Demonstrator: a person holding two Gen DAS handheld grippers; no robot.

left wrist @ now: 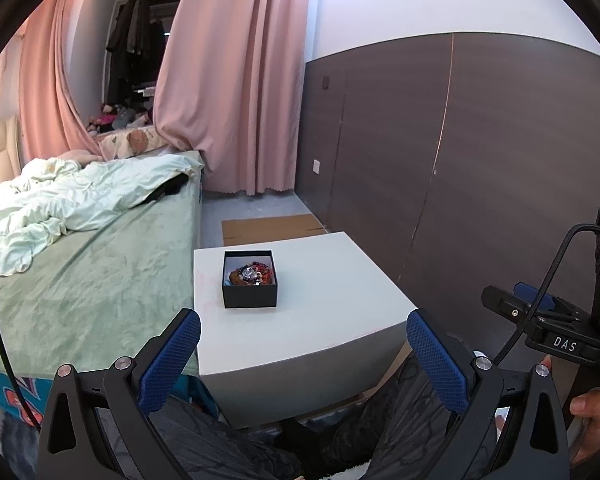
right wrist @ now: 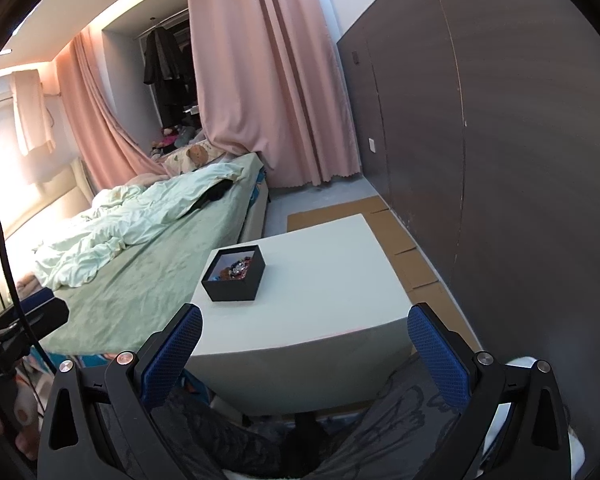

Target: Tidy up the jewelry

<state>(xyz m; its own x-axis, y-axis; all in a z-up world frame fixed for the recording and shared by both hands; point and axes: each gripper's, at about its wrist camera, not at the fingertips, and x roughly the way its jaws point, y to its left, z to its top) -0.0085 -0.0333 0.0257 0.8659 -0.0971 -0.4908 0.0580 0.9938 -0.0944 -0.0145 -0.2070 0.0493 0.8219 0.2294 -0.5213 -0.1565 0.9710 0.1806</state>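
My left hand-held gripper [left wrist: 303,354] and my right hand-held gripper [right wrist: 305,350] both hover wide open and empty at the near edge of a white table [left wrist: 340,288], their blue-padded fingers [left wrist: 170,362] spread apart with nothing between them. A small black box [left wrist: 250,279], lid off, sits on the table's left half toward the bed side, well ahead of both tools and touched by neither. Inside it lies a jumbled heap of jewelry [left wrist: 253,273]: beads of red, brown and dark tones around something sparkling and clear; individual pieces are too small to tell apart. From the right wrist view the same box [right wrist: 233,279] appears at an angle, its contents [right wrist: 236,270] pressed toward the far inner wall. A bed [left wrist: 88,264] with a green sheet and a rumpled pale duvet [left wrist: 80,196] stands just beside the table on the left. Pink curtains [left wrist: 236,80] hang behind, a dark panelled wall [left wrist: 480,152] runs along the right, and flattened cardboard [left wrist: 272,230] lies on the floor beyond the table.
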